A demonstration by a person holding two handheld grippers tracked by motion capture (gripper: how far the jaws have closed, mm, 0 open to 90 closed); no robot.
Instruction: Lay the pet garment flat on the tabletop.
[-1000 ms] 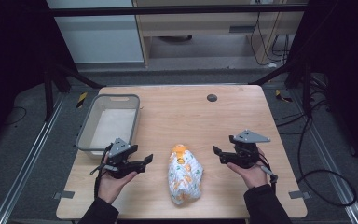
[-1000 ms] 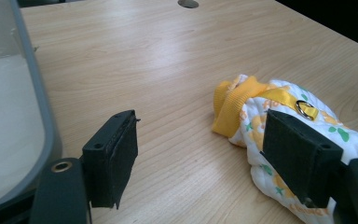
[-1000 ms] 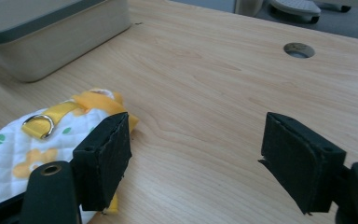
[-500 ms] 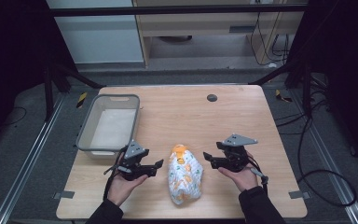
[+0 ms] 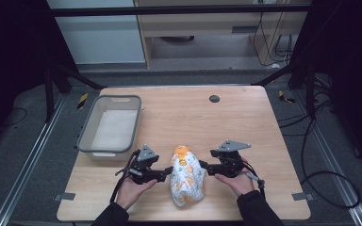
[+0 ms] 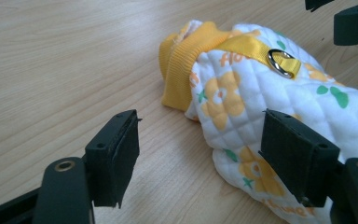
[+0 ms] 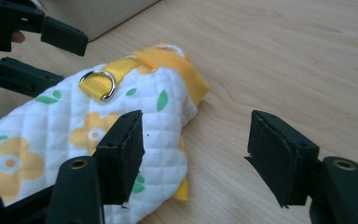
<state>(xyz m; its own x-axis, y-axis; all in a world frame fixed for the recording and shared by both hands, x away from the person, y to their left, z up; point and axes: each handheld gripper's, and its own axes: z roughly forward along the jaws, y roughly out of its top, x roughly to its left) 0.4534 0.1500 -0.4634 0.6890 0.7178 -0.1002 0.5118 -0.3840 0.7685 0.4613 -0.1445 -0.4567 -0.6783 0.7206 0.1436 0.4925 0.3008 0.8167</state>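
A white quilted garment (image 5: 187, 176) with yellow flowers, an orange ribbed collar and a yellow strap with a metal D-ring (image 6: 279, 63) lies on the wooden table (image 5: 245, 117) near its front edge. My left gripper (image 5: 168, 173) sits low at the garment's left side, open; in the left gripper view (image 6: 205, 156) the garment's (image 6: 261, 93) edge reaches in between the jaws, untouched by the pads. My right gripper (image 5: 203, 167) faces it from the garment's right side. Its jaws have just been closing, but in the right gripper view (image 7: 196, 158) they stand apart astride the garment's (image 7: 51, 140) edge, without pressing it.
A grey plastic basket (image 5: 86, 136) stands at the table's left, just behind my left hand. A small dark round spot (image 5: 214, 98) marks the far middle of the table. Bare wood stretches across the centre and right. Cables lie on the floor to the right.
Both hands have come inward and down towards the garment, from either side. The right gripper's jaws stand narrower than before.
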